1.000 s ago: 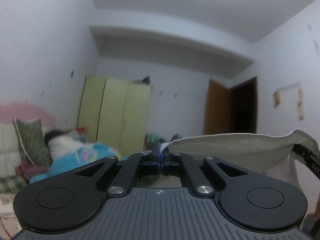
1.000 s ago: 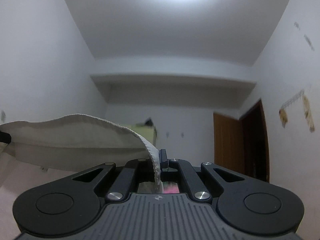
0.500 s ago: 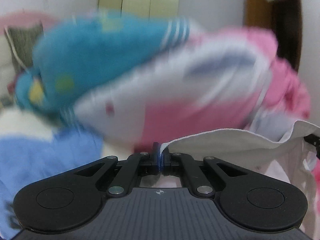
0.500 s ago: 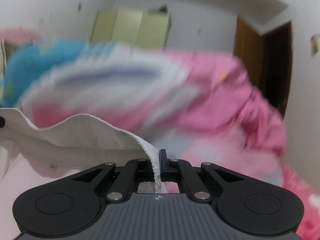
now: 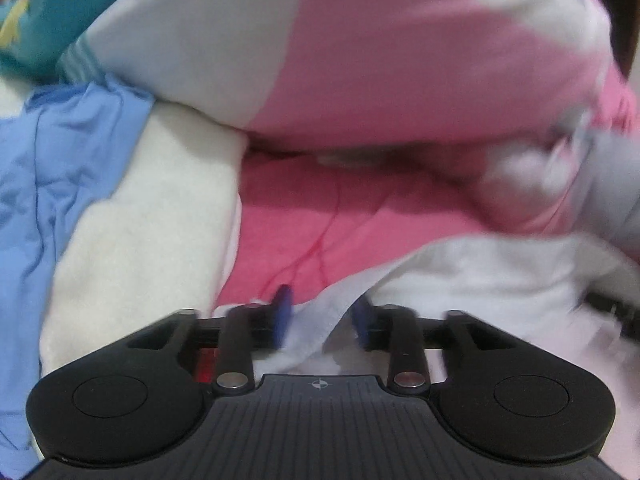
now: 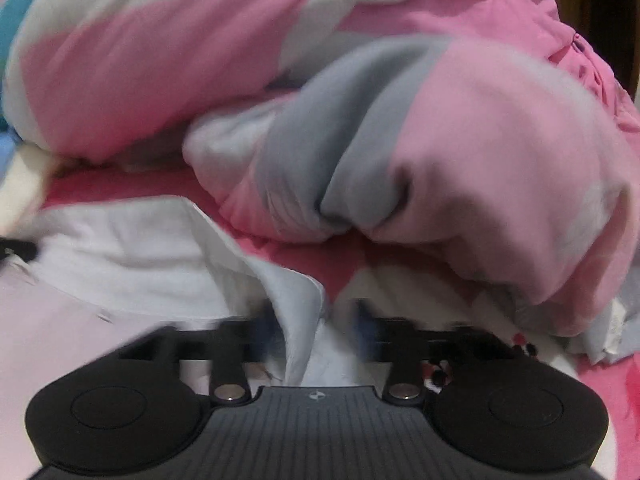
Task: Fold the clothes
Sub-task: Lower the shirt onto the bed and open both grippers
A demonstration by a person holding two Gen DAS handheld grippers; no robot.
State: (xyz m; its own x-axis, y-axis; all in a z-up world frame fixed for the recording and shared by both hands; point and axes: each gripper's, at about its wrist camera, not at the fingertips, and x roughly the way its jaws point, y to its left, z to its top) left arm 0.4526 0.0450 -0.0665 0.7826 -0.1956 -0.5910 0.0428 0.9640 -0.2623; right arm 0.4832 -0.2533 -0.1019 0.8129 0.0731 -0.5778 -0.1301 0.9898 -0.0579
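Observation:
A white garment lies on the pink bedsheet, its edge stretched between my two grippers. My left gripper is open; the garment's corner rests loose between its blue pads. My right gripper is open too, with the garment's other corner lying between its spread fingers. The same white garment runs off to the left in the right wrist view. Both grippers are low over the bed.
A bunched pink, white and grey quilt rises just beyond the garment; it also shows in the left wrist view. A cream blanket and a light blue cloth lie to the left. A teal patterned cloth is at the far left.
Both grippers swung down from facing the ceiling to low over the bed. Both jaws, shut on the garment's corners before, have opened and the garment has dropped onto the sheet.

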